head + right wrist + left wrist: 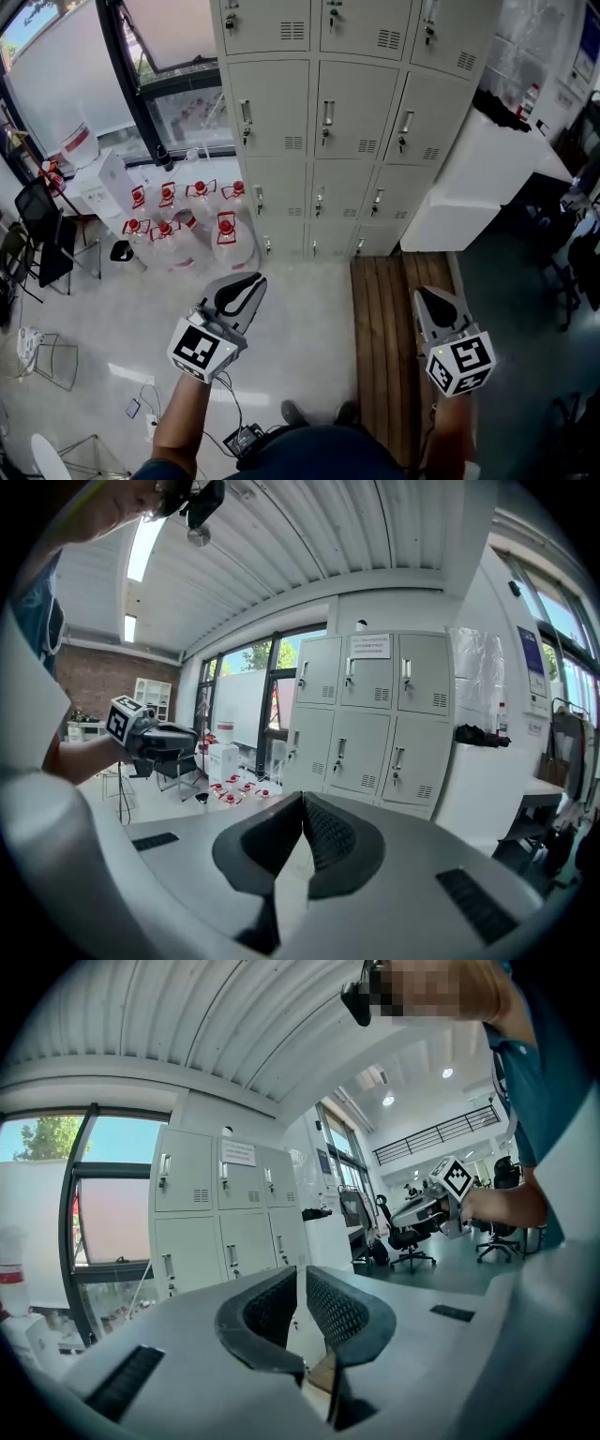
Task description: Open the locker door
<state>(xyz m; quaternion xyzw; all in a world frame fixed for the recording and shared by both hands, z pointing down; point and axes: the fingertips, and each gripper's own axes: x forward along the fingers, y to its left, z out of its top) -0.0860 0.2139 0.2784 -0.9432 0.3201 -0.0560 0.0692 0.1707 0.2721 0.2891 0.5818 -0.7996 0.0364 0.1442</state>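
Jaws together, empty, on left gripper [246,282] and right gripper [427,294] — both well short of the lockers [323,122]; floor [305,314] between.

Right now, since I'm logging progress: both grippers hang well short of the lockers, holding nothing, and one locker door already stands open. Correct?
No door stands open: the head view shows every door of the lockers shut. The rest holds: the left gripper and right gripper hang well short of them, holding nothing.

Lockers [323,122] shut — left gripper [253,279], right gripper [423,293] well short.
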